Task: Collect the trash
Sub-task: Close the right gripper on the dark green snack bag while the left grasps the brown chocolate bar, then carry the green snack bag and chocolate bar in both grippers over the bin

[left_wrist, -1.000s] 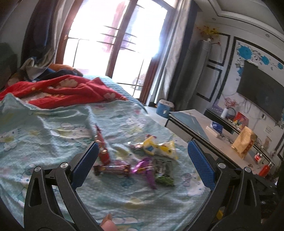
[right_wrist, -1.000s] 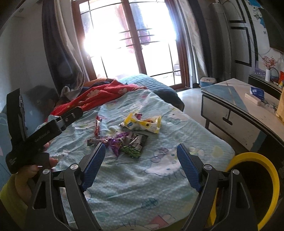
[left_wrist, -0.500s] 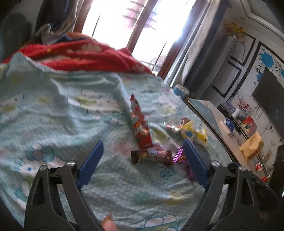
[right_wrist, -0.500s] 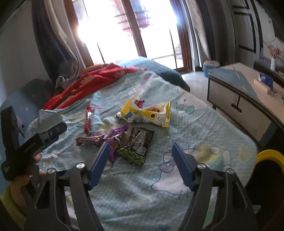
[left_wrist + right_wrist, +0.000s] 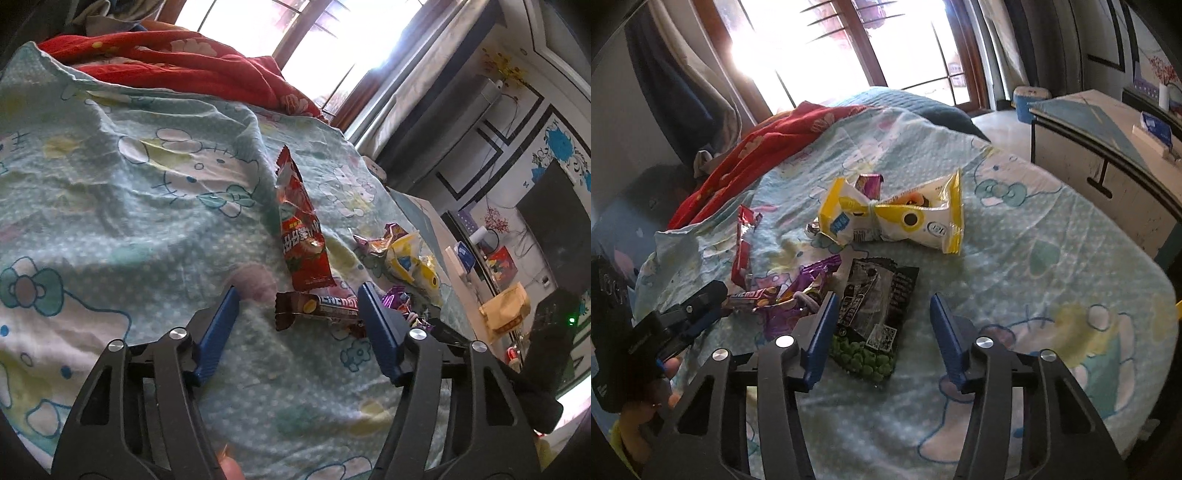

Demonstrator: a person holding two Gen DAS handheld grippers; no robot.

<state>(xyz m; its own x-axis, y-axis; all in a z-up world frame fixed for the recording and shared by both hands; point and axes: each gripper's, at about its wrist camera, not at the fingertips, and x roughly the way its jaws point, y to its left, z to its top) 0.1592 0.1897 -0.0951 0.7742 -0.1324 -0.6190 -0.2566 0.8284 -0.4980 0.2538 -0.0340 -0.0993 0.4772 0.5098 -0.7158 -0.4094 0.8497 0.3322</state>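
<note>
Both claws dropped closer to the bed since the earlier frames, jaws just been closing, nothing pinched yet. Left claw (image 5: pixel 297 306) released, brown candy bar wrapper (image 5: pixel 317 308) lying between its jaws on the sheet (image 5: pixel 147 229), red snack bag (image 5: pixel 301 236) just beyond, yellow bag (image 5: pixel 410 264) off to its right. Right claw (image 5: pixel 882 306) released too, black pea packet (image 5: pixel 875 310) between the jaws, yellow bag (image 5: pixel 894 221) farther ahead, purple wrapper (image 5: pixel 798 295) to its left.

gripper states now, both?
Left hand-held gripper: open, jaws just closing around brown candy bar.
Right hand-held gripper: open, jaws closing over black pea packet.
</note>
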